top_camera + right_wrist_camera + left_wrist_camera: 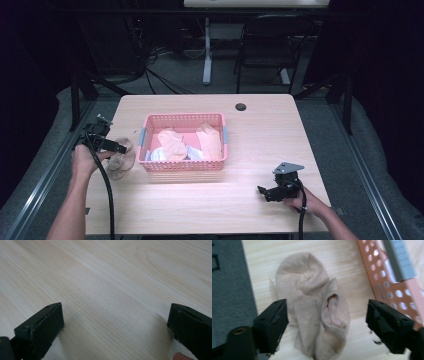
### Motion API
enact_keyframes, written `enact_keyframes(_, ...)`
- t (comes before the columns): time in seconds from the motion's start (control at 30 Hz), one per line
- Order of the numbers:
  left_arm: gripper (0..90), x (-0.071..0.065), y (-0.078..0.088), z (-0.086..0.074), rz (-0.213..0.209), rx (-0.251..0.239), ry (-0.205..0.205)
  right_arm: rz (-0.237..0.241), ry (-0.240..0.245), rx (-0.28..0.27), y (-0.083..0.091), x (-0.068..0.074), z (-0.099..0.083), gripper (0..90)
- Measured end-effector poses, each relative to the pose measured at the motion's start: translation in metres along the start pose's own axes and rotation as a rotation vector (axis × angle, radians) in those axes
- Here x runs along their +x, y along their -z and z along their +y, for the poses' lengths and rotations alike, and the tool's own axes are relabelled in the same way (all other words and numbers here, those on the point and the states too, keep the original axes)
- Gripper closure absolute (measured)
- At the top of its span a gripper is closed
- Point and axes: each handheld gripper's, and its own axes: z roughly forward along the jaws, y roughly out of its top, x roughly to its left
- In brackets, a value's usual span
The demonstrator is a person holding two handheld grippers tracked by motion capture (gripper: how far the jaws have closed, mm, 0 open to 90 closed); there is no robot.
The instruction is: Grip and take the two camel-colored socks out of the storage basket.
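A crumpled beige sock (317, 305) lies on the wooden table (260, 135) just left of a pink perforated basket (183, 165). My left gripper (327, 322) hovers over the sock (121, 161) with its jaws wide open on either side of it, not touching the fabric. In the high view the left gripper (111, 145) sits at the table's left edge. Inside the basket lie peach socks (172, 142) and some white cloth (159, 155). My right gripper (265, 192) rests low near the front right of the table, open (115, 325) with only bare wood between its jaws.
A dark cable hole (241, 106) marks the table's far side. A black chair (270, 45) and a white desk leg (207, 50) stand beyond the table. Grey floor (229, 290) shows past the table's left edge.
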Motion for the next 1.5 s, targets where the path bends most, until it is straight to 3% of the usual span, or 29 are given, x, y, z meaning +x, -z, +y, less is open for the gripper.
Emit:
enact_keyframes(0.23,6.1,-0.016,0.036,-0.008,0.001,-0.079,-0.063,-0.001,-0.002,0.000,0.000,0.000,0.000,0.0)
enact_keyframes(0.47,0.9,-0.030,0.045,-0.030,-0.001,-0.096,-0.106,-0.001,-0.002,0.000,0.000,0.000,0.000,0.0)
enact_keyframes(0.63,0.0,-0.035,0.038,-0.052,-0.006,-0.090,-0.112,-0.003,-0.003,-0.001,0.000,0.000,0.000,0.0)
enact_keyframes(0.9,0.0,-0.032,0.016,-0.083,-0.019,-0.056,-0.082,-0.003,-0.004,-0.001,0.000,0.000,0.000,0.0)
enact_keyframes(0.97,0.0,-0.033,0.010,-0.089,-0.004,-0.034,-0.092,-0.004,-0.004,-0.001,0.000,0.000,0.000,0.0)
enact_keyframes(1.17,0.0,-0.035,-0.005,-0.105,-0.023,-0.007,-0.083,-0.005,-0.006,-0.001,0.000,0.001,0.000,0.0)
enact_keyframes(1.43,0.0,-0.034,-0.015,-0.123,-0.003,-0.032,-0.072,-0.008,-0.004,0.001,0.000,0.001,0.000,0.0)
enact_keyframes(1.5,0.0,-0.034,-0.020,-0.126,-0.007,-0.014,-0.071,-0.008,-0.001,0.003,0.001,0.001,0.000,0.0)
